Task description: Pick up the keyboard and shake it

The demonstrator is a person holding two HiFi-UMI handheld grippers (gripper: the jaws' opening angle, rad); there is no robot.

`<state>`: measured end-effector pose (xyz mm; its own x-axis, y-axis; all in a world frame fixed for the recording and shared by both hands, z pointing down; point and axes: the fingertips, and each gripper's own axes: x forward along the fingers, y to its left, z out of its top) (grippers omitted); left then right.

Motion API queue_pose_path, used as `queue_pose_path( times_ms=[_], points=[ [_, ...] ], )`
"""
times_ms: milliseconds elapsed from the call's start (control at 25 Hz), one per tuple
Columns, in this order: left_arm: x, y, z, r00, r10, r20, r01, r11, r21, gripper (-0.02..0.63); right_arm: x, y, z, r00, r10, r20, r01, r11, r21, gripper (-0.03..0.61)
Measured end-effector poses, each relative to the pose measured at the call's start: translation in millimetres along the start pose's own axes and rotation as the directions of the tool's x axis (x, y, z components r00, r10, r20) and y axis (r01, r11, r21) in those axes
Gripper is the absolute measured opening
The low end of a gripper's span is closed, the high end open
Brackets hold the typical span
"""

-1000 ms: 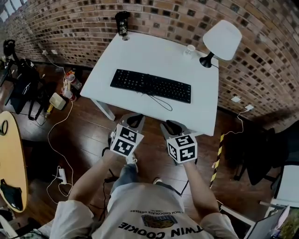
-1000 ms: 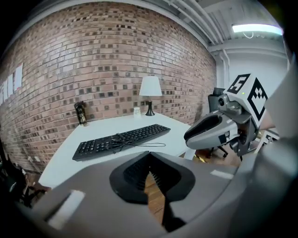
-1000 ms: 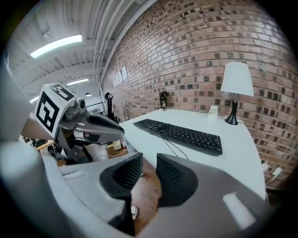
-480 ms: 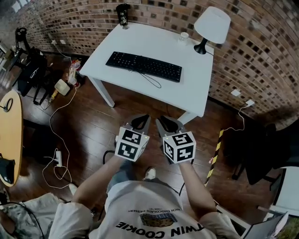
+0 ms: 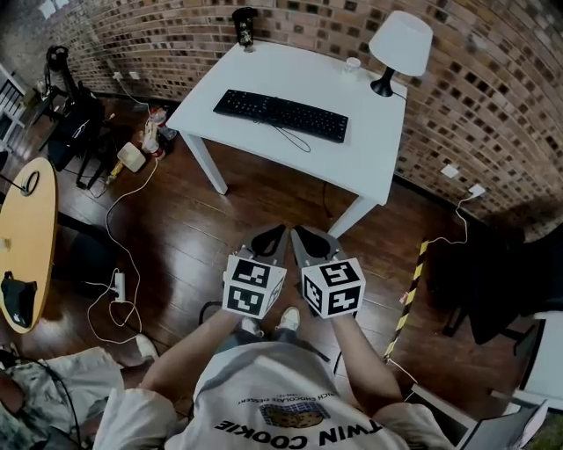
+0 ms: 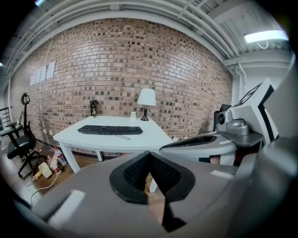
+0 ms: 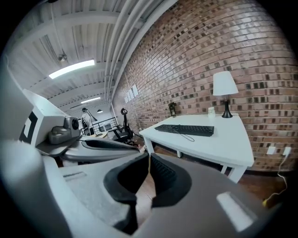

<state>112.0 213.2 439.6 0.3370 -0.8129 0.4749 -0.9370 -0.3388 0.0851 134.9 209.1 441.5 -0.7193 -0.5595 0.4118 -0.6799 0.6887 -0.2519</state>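
A black keyboard point(image 5: 281, 115) with a thin looped cable lies flat on the white table point(image 5: 352, 167), far ahead of both grippers. It also shows as the keyboard point(image 6: 110, 130) in the left gripper view and the keyboard point(image 7: 185, 129) in the right gripper view. My left gripper point(image 5: 278, 231) and right gripper point(image 5: 296, 232) hang side by side over the wooden floor, well short of the table. The left gripper point(image 6: 149, 153) is shut and holds nothing. The right gripper point(image 7: 149, 155) is closing, its tips meeting with nothing between them.
A white lamp point(image 5: 400, 44), a small white cup point(image 5: 354, 63) and a dark cup point(image 5: 244, 25) stand at the table's back edge by the brick wall. Cables and a power strip point(image 5: 119, 286) lie on the floor at left, near a round wooden table point(image 5: 22, 237). A black chair point(image 5: 493, 272) stands at right.
The person has stepped back from the table, so the keyboard now lies farther away. Both grippers have drawn closer together over the floor.
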Motion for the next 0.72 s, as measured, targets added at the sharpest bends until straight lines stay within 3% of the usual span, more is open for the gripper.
queue_pose_path(
  times_ms=[720],
  points=[
    [-87.9, 19.7, -24.3, 0.996, -0.056, 0.067, 0.056, 0.998, 0.000, 0.006, -18.6, 86.4, -16.3, 0.992, -0.121, 0.033, 0.121, 0.993, -0.008, 0.012]
  ],
)
